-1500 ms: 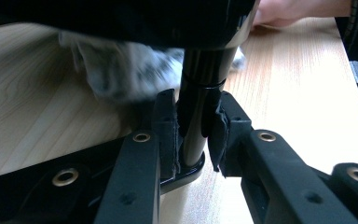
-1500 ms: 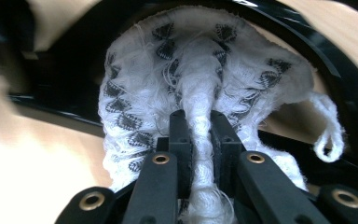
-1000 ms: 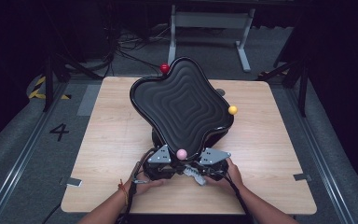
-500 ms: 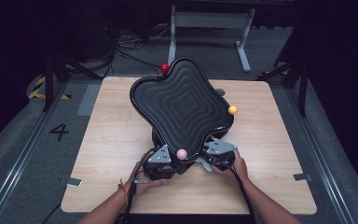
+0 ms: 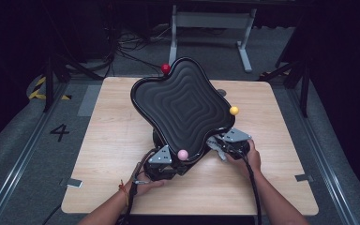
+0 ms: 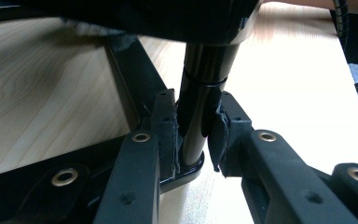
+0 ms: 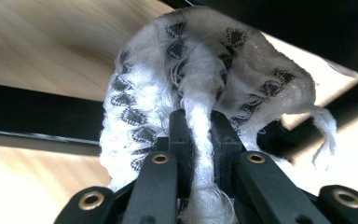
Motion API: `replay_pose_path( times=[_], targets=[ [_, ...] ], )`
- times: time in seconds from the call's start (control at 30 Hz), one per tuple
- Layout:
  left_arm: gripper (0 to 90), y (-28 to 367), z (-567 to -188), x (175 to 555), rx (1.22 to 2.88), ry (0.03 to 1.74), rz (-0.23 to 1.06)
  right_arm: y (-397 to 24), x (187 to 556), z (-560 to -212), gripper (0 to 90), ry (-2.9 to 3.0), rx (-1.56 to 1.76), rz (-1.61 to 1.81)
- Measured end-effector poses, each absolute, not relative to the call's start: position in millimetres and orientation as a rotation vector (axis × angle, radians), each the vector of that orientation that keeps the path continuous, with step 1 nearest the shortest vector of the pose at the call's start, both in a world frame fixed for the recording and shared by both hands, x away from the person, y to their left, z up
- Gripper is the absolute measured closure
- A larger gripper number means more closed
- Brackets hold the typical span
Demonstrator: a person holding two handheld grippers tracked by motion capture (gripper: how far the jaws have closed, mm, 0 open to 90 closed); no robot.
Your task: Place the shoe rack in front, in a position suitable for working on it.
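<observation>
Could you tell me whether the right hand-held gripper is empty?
No, the right hand-held gripper has its black jaws shut on a white cloth with a black pattern, bunched between them.

- Table [image 5: 112, 140]: pale wood, matt, fine grain.
- Tray [image 5: 183, 108]: black plastic, glossy, ridged in rings.
- Post [image 6: 200, 102]: black, smooth, shiny.
- Cloth [image 7: 200, 74]: white woven fabric, dark pattern, frayed threads.
- Pads [image 6: 168, 126]: matt black, rough.
</observation>
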State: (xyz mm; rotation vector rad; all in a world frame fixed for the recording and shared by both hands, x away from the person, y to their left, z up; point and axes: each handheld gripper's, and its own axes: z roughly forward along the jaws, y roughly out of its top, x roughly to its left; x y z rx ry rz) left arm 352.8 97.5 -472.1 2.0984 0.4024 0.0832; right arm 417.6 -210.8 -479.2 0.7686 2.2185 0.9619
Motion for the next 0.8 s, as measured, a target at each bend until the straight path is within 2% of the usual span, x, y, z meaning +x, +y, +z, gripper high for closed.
replay_pose_path(
  times=[0.23,0.8],
  targets=[
    [73.4,97,-472,353,2.103,0.398,0.082,-226,425,-485,82.0,2.181,0.817,0.885],
    [74.0,93,-472,350,2.113,0.393,0.124,-260,425,-467,82.3,2.030,0.981,0.923]
  ],
)
